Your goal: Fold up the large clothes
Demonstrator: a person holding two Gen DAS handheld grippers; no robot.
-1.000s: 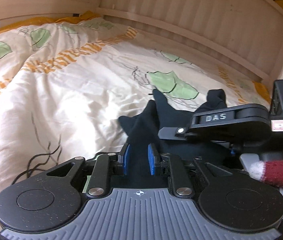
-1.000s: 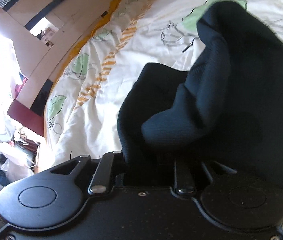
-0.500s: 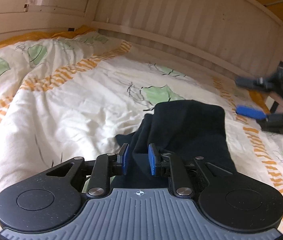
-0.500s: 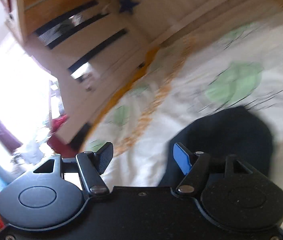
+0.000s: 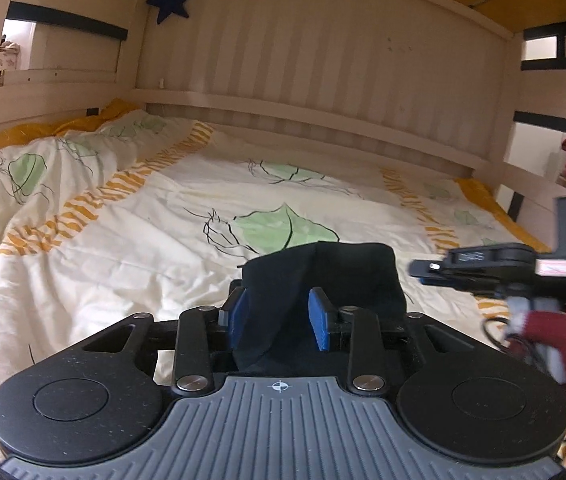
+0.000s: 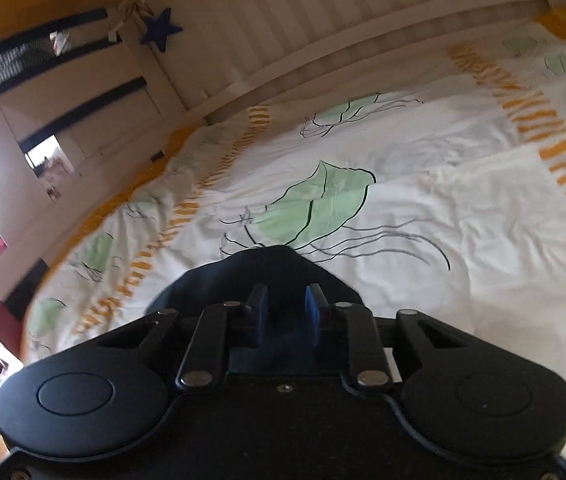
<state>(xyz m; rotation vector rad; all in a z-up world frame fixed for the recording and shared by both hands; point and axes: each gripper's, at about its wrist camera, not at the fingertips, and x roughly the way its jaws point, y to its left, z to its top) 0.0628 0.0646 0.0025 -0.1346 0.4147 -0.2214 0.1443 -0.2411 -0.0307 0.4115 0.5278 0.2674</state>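
The dark garment (image 5: 323, 276) lay bunched on the bed (image 5: 123, 240), on the leaf-printed duvet toward the near edge and well short of the slatted headboard (image 5: 323, 80). It was a compact black heap rather than a spread sheet, so no long axis could be read from it; its far edge ran roughly across the left wrist view.

The left gripper (image 5: 279, 318) sat directly over the near side of the heap, with a ridge of the cloth rising between its blue pads (image 5: 239, 320). Its jaws were opening, and a visible gap on each side suggests the pads no longer pressed the cloth: released, with the fabric merely standing between them.

The right gripper (image 6: 285, 312) came at the garment (image 6: 259, 272) from the right side of the bed. In the left wrist view it hung just beside the heap's right edge, carried by a hand in a red knitted glove (image 5: 547, 336). Its jaws were closing; dark cloth lay under and just ahead of them, but whether any fold was actually pinched could not be told.

The next move probably turns on this: the garment lay straight ahead of and below both sets of jaws, the left sitting on it and nearer, the right at its edge.
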